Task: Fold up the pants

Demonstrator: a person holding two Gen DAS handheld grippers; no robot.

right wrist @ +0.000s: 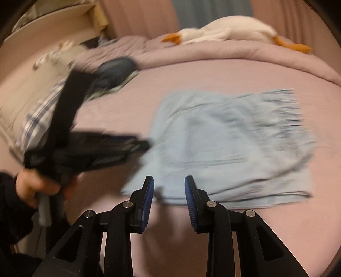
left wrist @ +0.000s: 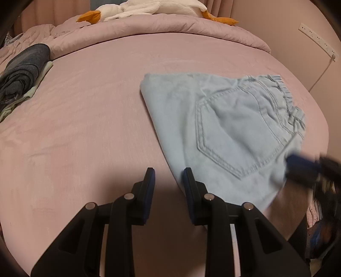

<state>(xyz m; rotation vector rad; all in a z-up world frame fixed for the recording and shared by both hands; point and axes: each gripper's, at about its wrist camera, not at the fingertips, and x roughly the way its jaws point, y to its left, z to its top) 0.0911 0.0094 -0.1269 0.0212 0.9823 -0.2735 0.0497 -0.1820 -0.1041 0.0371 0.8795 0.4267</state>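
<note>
Black fingers with blue pads fill the bottom of both wrist views. From the left wrist view, the left gripper (left wrist: pixel 168 172) hangs with its jaws apart and nothing between them, just off the near left edge of the pants (left wrist: pixel 223 127). The pants are pale blue denim, folded into a compact stack that lies flat on the pink bed sheet (left wrist: pixel 85 127), back pocket (left wrist: pixel 240 136) facing up and the gathered waistband toward the far right.

In the right wrist view the right gripper (right wrist: pixel 169 181) also stands released, its pads over the near edge of the folded pants (right wrist: pixel 230 144) with no cloth pinched; that picture is smeared, so contact with the fabric is hard to judge. The left gripper (right wrist: pixel 140 144) shows there as a dark blur by the stack's left edge, gripped by a hand (right wrist: pixel 36 185) in a dark sleeve.

Farther out, a pile of dark folded clothes (left wrist: pixel 23 70) sits well apart at the far left, a rumpled pink quilt (left wrist: pixel 159 27) lies across the head of the bed, and a white plush goose (left wrist: pixel 149 8) with orange beak and feet rests on it
</note>
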